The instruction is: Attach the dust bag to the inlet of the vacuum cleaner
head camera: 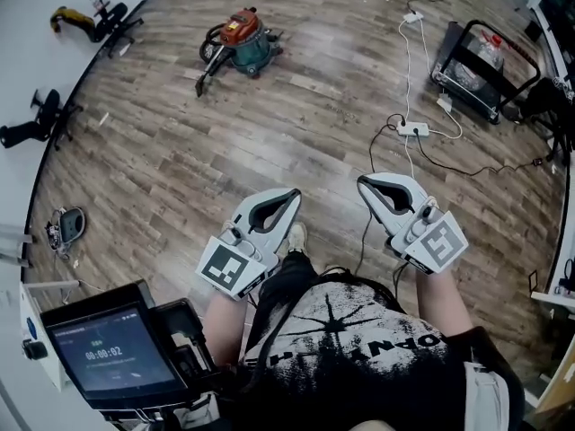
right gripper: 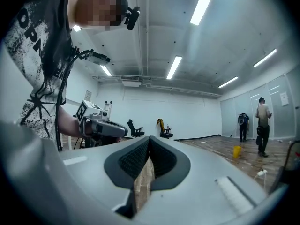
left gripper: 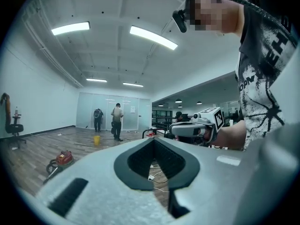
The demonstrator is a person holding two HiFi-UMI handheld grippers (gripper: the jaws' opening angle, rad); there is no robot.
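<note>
vacuum (head camera: 241, 41) stood on the wood floor (head camera: 269, 142), well apart from the person (head camera: 359, 348). left gripper (head camera: 289, 196) and right gripper (head camera: 364, 183) hung side by side before the person, each with jaws together and empty. a power strip (head camera: 412, 128) lay beyond them.

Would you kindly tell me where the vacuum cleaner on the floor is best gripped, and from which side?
Probably by the orange top, coming from above: the vacuum cleaner stands upright on the floor with that top facing up, and its hose lies along one side. Whether there is a carry handle is too small to tell.
</note>
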